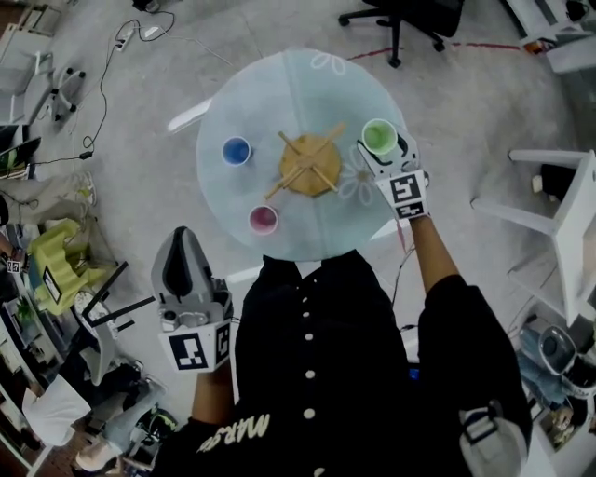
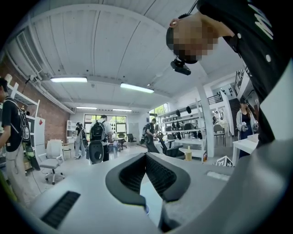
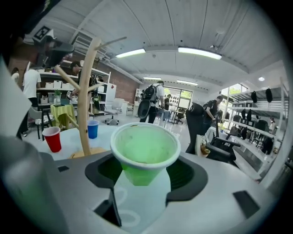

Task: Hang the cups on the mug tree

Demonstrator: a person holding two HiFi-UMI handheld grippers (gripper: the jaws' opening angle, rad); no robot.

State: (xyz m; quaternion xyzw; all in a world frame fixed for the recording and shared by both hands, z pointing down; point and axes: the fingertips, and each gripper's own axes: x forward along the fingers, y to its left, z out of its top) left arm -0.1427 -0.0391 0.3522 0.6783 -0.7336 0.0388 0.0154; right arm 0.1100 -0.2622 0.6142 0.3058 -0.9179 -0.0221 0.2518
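grey floor [image 1: 484,102] with a black office chair [image 1: 410,23] and a white chair [image 2: 54,153]; a brick wall [image 2: 52,119] on one side, strip lights [image 2: 68,79] on the white ceiling [image 2: 114,41], windows [image 2: 120,122] far back.

Black shirt [image 1: 307,354], white buttons, white lettering at hem. Left gripper [image 1: 182,237], right gripper [image 1: 381,142]: grey shells, black ribbed pads, black-and-white marker cubes.

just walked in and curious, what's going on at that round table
A person is working with a gripper in each hand at a round glass table. The right gripper is shut on a green cup beside the mug tree at the table's middle. The left gripper is shut and empty, held back off the table. A blue cup and a red cup stand on the table; nothing hangs on the tree yet.
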